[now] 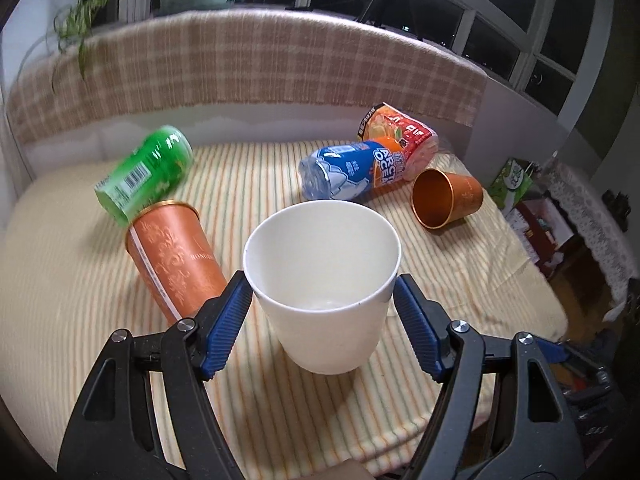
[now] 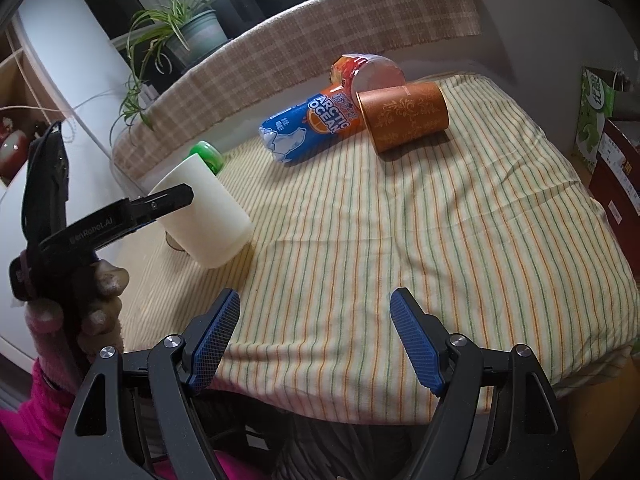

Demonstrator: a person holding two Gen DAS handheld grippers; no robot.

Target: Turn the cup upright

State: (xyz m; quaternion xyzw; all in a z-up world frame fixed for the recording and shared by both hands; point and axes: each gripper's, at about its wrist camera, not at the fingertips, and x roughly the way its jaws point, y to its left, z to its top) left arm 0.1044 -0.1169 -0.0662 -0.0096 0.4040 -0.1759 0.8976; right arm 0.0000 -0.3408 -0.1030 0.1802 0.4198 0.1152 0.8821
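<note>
Night-time room behind a cloth-covered table

A striped tablecloth [image 2: 400,220] covers the table; beyond its far edge stands a sofa back under a checked throw [image 1: 248,64]. Dark paned windows [image 1: 500,12] lie farther off, with a potted plant [image 2: 188,32] far left.

Dim indoor light from above, black night behind the windows [image 1: 496,20], motion blur smearing the green can [image 1: 146,172], heavy fisheye bending beyond it, dark vignette corners, soft shadows, no glare
</note>
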